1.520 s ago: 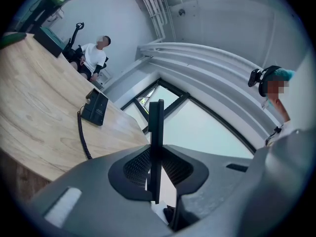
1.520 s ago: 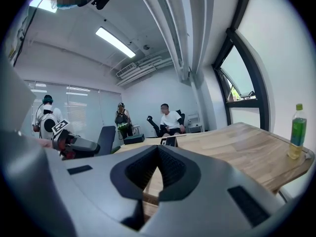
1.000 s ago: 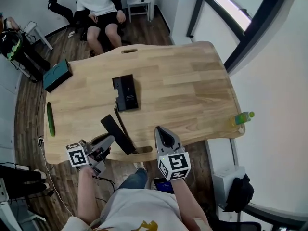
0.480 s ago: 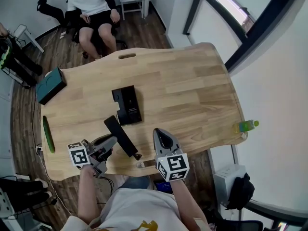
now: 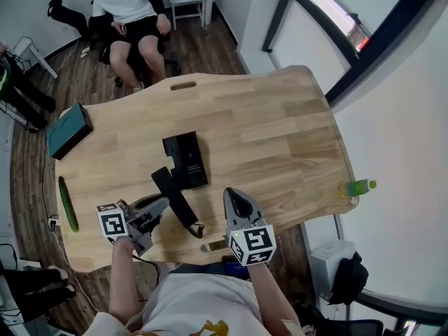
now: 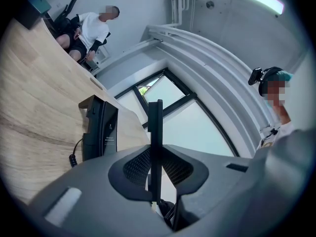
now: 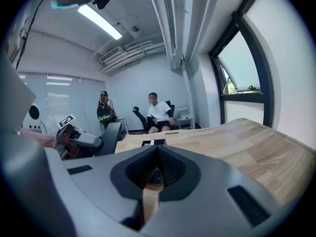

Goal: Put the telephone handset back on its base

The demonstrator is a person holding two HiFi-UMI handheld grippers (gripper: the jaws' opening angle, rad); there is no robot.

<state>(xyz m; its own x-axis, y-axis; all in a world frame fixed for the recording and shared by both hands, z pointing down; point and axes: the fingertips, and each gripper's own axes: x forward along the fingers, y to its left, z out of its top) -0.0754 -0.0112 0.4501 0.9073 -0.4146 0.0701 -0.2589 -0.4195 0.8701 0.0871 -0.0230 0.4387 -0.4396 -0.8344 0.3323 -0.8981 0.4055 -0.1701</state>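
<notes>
Carried nearer base (image 5: 185, 159), handset (image 5: 173, 197) clamped in left tongs (image 5: 162, 203), right tongs (image 5: 233, 196) together, empty; carrying step, next needing alignment over base, then lowering.

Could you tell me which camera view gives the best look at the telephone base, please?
The head view: it shows the telephone base from above, whole top visible on the table. The left gripper view shows it side-on, past the held telephone handset; the right gripper view catches only a distant low sliver.
</notes>
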